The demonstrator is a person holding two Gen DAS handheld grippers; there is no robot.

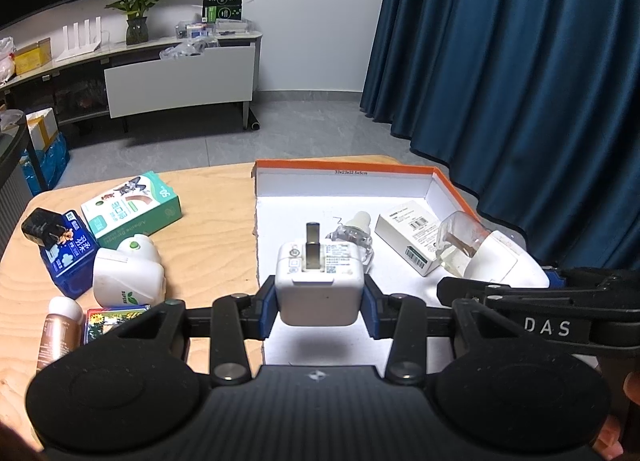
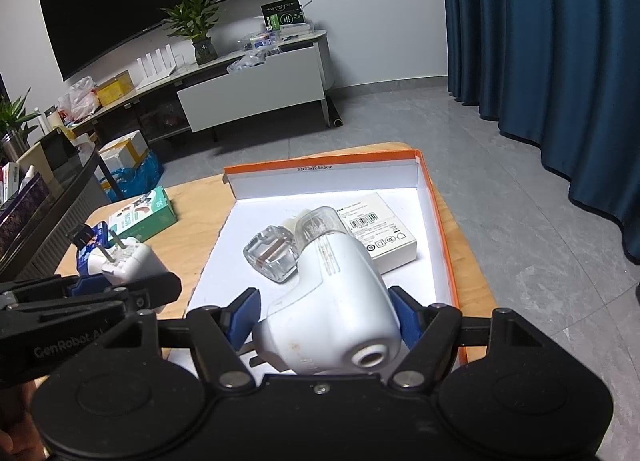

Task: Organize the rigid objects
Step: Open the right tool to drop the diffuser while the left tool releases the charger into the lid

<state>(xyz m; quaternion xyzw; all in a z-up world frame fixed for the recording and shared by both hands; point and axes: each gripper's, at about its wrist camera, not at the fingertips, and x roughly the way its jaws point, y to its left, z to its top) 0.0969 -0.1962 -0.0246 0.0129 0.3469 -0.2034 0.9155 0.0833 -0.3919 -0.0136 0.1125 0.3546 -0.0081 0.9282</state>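
My left gripper [image 1: 319, 311] is clamped on a white plug adapter [image 1: 319, 287], prongs up, hanging over the near edge of the orange-rimmed box [image 1: 344, 166]. My right gripper [image 2: 322, 321] grips the white body of a plug-in vaporizer [image 2: 332, 309], its clear bottle [image 2: 274, 257] pointing toward 11 o'clock over the box floor.

My worries: the vaporizer body is rounded and smooth, so I judge it could twist or slip between the pads. The two grippers sit close together, the right one at my left camera's 3 o'clock, and could knock each other on release. Dropping the adapter where it is may land it on the loose refill bottle [image 1: 354, 235] just beyond at 12.

Writing: "DAS" on the right gripper's arm, "GenRobot.AI" on the left's. The flat white carton [image 2: 380, 231] in the box carries barcodes I cannot read. On the wooden table [image 1: 212, 221] at 10 o'clock, the green box [image 1: 132, 209] reads "50" and apparently "Adhesive Bandages". The box's far wall is printed "33x23x12.5x5cm".
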